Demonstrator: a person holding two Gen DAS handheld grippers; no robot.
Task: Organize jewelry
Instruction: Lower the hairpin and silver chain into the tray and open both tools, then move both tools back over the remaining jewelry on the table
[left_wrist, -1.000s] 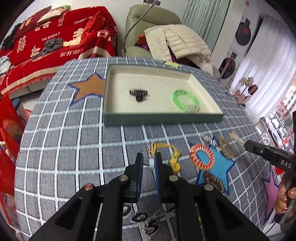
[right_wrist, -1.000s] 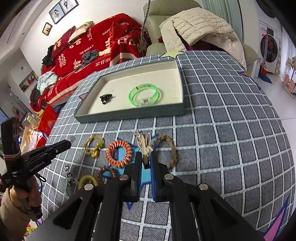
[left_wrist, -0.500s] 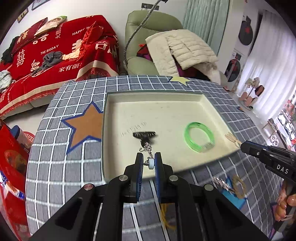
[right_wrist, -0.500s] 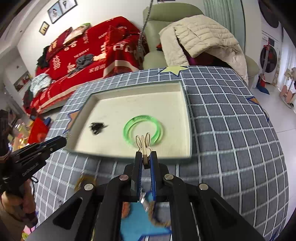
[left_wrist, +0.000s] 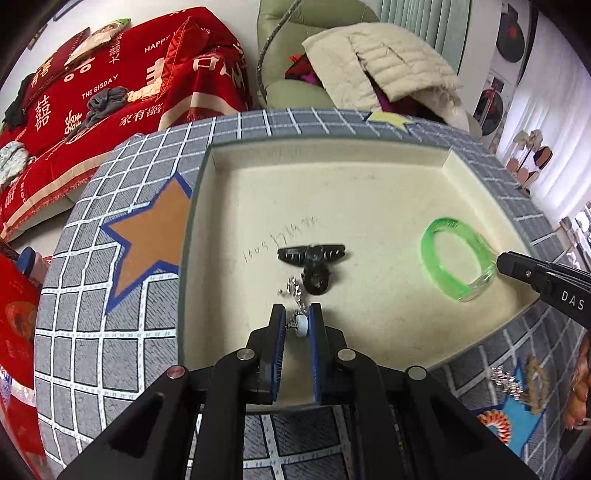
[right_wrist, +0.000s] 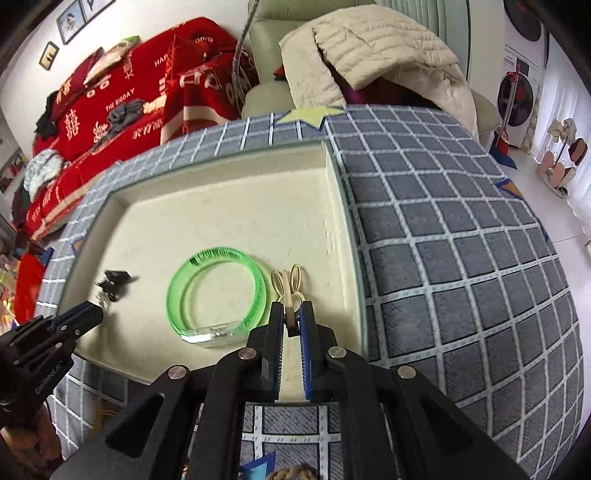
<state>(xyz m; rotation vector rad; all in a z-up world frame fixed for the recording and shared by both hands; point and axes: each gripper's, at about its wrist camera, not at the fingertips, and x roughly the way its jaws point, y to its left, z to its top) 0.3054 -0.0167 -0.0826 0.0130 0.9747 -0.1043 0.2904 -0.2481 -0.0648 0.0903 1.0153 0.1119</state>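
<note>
A cream-lined tray (left_wrist: 207, 162) (right_wrist: 332, 184) sits on the checked table. In it lie a black hair claw (left_wrist: 312, 258) (right_wrist: 116, 280) and a green bangle (left_wrist: 456, 264) (right_wrist: 218, 295). My left gripper (left_wrist: 296, 317) is shut on a silver chain earring with a pearl (left_wrist: 300, 314), held low over the tray floor just in front of the claw. My right gripper (right_wrist: 291, 314) is shut on a beige bunny-ear clip (right_wrist: 290, 288), held over the tray just right of the bangle. Each gripper shows in the other's view, the right one (left_wrist: 517, 264) and the left one (right_wrist: 90, 312).
Loose jewelry lies on the table in front of the tray: an orange coil ring (left_wrist: 496, 422), a silver piece (left_wrist: 508, 380) and a braided band (left_wrist: 535, 384). A red sofa (left_wrist: 110, 92) and an armchair with a beige jacket (left_wrist: 380, 70) stand behind the table.
Both grippers have carried their pieces from the table in front of the tray forward over its front wall and lower, now over the tray floor.
</note>
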